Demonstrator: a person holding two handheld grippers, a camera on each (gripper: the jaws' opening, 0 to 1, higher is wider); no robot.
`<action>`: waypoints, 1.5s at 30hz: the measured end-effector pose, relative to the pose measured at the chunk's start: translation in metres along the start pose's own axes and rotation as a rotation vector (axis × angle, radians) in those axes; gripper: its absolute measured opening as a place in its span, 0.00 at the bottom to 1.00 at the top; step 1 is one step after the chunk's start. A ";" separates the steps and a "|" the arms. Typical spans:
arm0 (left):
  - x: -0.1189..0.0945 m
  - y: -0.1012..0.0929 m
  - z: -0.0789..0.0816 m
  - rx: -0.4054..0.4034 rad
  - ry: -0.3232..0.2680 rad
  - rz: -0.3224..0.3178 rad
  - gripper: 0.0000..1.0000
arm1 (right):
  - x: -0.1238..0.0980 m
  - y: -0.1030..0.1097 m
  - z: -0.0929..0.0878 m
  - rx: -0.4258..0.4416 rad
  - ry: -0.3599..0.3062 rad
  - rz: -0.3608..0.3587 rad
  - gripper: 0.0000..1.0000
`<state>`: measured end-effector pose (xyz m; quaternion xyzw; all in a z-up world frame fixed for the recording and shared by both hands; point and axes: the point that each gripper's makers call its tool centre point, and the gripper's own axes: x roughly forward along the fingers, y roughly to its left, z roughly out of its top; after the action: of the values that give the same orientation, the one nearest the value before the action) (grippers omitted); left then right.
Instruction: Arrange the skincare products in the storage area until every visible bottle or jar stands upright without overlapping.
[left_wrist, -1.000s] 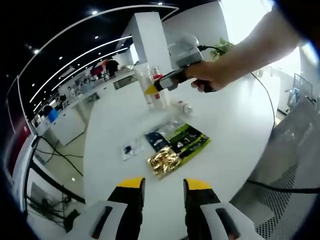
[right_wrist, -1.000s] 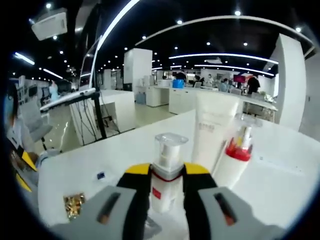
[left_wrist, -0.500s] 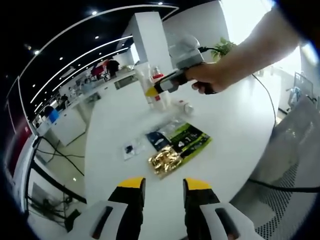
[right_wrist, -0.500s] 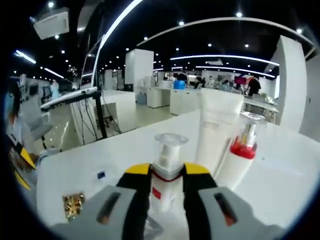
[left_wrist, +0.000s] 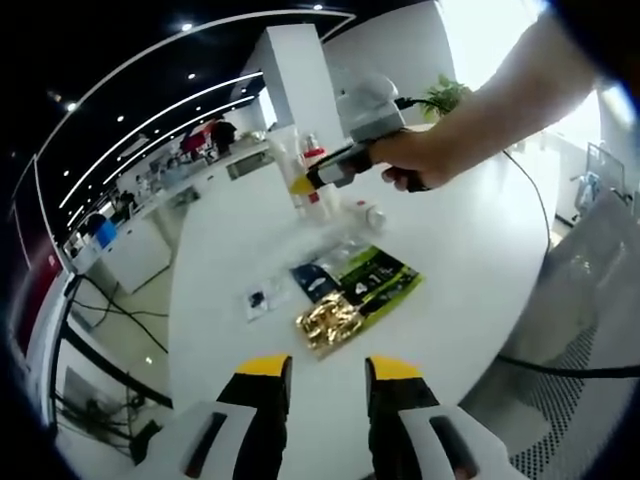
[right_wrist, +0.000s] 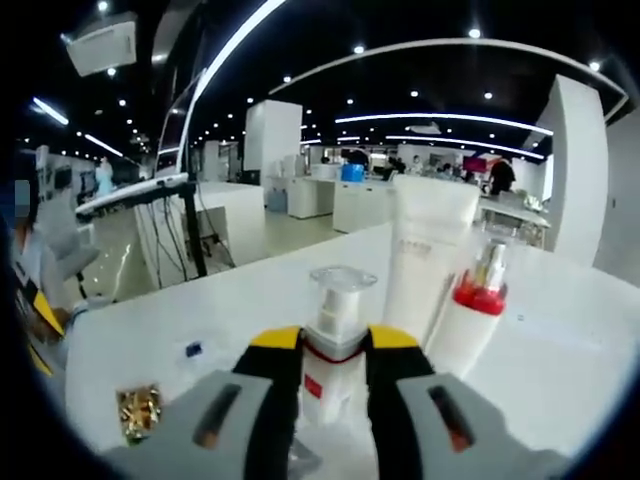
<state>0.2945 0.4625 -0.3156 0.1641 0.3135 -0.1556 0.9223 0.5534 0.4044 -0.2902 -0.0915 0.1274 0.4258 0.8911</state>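
1. Between the yellow-tipped jaws of the right gripper (right_wrist: 333, 350), a small pump bottle (right_wrist: 334, 335) with a clear cap and a red band is standing upright; the jaws are pressing its sides, clamped on it.
2. Just beyond it in the right gripper view, a tall white tube (right_wrist: 425, 262) and a red-collared pump bottle (right_wrist: 470, 310) are standing close together on the white table (right_wrist: 560, 360), both upright.
3. In the left gripper view, a hand (left_wrist: 425, 160) is carrying that right gripper to the far cluster of bottles (left_wrist: 300, 165); whether the held bottle's base is on the table I cannot tell.
4. Judgement: the step in hand is setting the held bottle down next to its neighbours. Doing it well is meaning keeping it vertical, lowering until the base is sitting flat, leaving a visible gap from the red-collared bottle, then opening the jaws straight outward so the pads are not dragging it over.
5. The left gripper (left_wrist: 327, 380) is hovering low over the near table edge, jaws apart and holding nothing.
6. Ahead of it, flat sachets are lying mid-table: a green packet (left_wrist: 378, 280), a gold packet (left_wrist: 328, 320), a dark blue packet (left_wrist: 315, 280), a small white one (left_wrist: 262, 298).
7. A small jar-like item (left_wrist: 375, 215) is sitting near the cluster; too small to tell whether it is upright.
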 end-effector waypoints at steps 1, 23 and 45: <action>0.000 0.000 0.000 0.000 0.002 0.000 0.30 | 0.000 -0.001 0.001 -0.002 -0.004 -0.003 0.24; -0.002 0.003 0.002 -0.022 -0.012 0.007 0.30 | -0.008 -0.007 0.002 -0.023 -0.014 -0.025 0.24; -0.003 0.001 0.003 -0.004 -0.019 0.010 0.28 | 0.001 -0.019 -0.013 -0.018 -0.040 -0.085 0.24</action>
<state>0.2945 0.4623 -0.3112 0.1625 0.3042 -0.1519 0.9263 0.5665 0.3898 -0.3021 -0.0962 0.1018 0.3905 0.9099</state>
